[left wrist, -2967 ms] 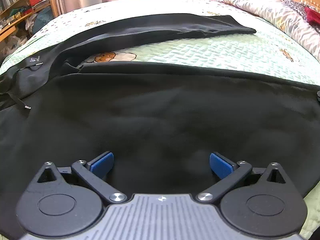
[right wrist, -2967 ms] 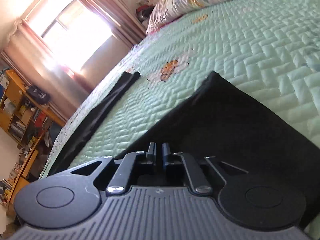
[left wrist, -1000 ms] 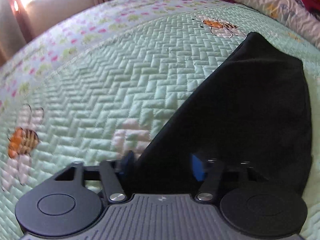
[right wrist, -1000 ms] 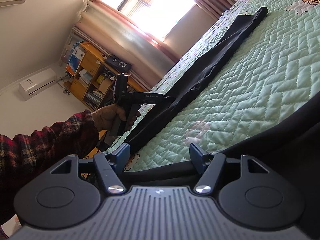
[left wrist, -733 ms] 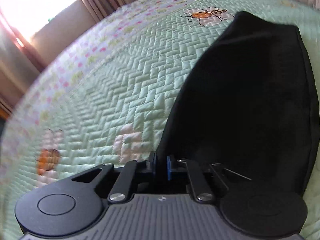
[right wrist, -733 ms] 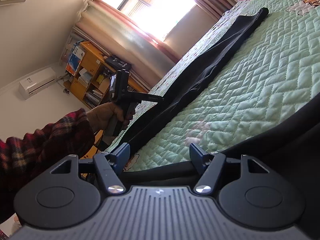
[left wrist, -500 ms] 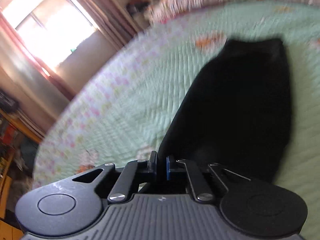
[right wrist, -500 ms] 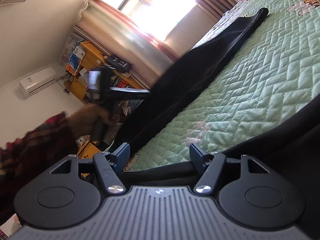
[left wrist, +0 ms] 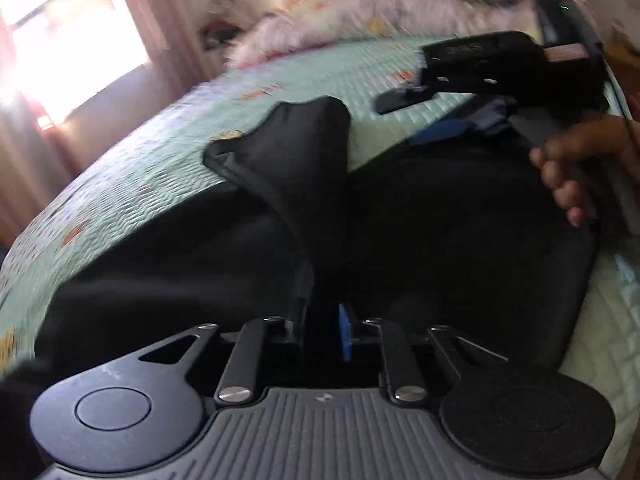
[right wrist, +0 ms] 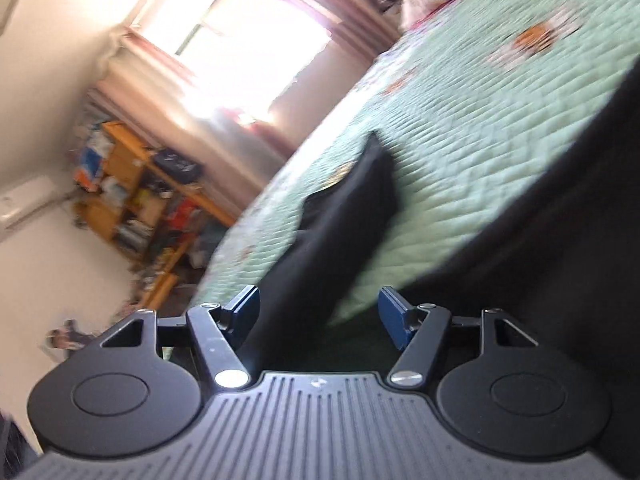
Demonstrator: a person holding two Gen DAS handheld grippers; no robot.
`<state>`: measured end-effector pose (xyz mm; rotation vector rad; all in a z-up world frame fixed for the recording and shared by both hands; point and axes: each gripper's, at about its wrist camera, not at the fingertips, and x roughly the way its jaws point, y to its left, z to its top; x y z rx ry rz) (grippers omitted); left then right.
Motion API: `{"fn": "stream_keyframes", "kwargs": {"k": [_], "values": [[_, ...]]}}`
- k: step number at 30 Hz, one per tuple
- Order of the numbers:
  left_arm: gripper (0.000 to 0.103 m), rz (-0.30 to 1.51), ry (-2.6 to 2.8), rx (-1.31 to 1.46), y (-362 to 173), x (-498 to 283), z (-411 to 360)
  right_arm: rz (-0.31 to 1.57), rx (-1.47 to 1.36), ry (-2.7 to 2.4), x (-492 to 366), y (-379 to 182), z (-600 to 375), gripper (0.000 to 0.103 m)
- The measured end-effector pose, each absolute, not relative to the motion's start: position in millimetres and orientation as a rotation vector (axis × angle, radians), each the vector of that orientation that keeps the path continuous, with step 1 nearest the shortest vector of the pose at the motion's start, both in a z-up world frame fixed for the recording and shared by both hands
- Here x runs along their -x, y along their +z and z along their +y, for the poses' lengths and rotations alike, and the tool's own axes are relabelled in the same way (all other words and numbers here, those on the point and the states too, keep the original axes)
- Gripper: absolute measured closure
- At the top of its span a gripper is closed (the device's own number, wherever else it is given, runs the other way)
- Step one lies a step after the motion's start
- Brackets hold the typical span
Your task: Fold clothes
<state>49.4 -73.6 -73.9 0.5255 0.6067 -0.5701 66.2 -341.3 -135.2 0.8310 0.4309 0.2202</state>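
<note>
Left wrist view: the left gripper (left wrist: 322,330) is seen low in the middle, its jaws nearly together and just opening, with a strip of the black garment (left wrist: 440,240) still pinched between them. From the jaws the cloth is drawn up and away into a twisted sleeve or leg end (left wrist: 304,148), raised above the rest of the garment. The main body of the garment is spread flat on the green quilted bedspread (left wrist: 140,184), reaching to the bed's near edge and its right-hand side. At upper right the right gripper (left wrist: 436,120) is seen from outside, held in a hand (left wrist: 572,164) over the garment's far right edge; blue pads are made out, though blur hides how far apart they stand here. Pillows (left wrist: 360,20) are piled at the head of the bed.

Right wrist view: the blue pads of the right gripper (right wrist: 318,318) are spread wide, with nothing clamped. Black cloth (right wrist: 344,216) is seen beyond and between them, but not pressed. More of the garment fills the right edge. The bedspread (right wrist: 480,120), a bright window (right wrist: 236,28) and a wooden bookshelf (right wrist: 132,188) are noted behind, all blurred.
</note>
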Motion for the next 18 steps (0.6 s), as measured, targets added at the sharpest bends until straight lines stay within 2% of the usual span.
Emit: {"fn": "stream_keyframes", "kwargs": {"k": [4, 9, 10, 12, 14, 18], "values": [[0.080, 0.542, -0.564, -0.395, -59.3, -34.8, -71.6, 0.450, -0.679, 0.114, -42.8, -118.6, -342.5, 0.024], [0.062, 0.459, -0.550, -0.268, -40.4, -21.2, -57.8, 0.402, -0.392, 0.145, -41.6, -81.5, -309.5, 0.023], [0.061, 0.473, -0.538, -0.251, -42.7, -19.4, -56.1, 0.389, -0.318, 0.161, -46.8, -71.0, -297.9, 0.019], [0.057, 0.502, -0.526, -0.216, -47.8, -16.2, -51.1, 0.390, -0.221, 0.198, -67.0, -54.2, -277.8, 0.013], [0.056, 0.525, -0.532, -0.176, -52.8, -15.2, -43.7, 0.417, -0.165, 0.206, -102.2, -44.4, -258.2, 0.012], [0.045, 0.536, -0.544, -0.116, -58.3, -17.3, -31.7, 0.481, 0.007, 0.197, -174.7, -36.9, -210.2, 0.012]]}}
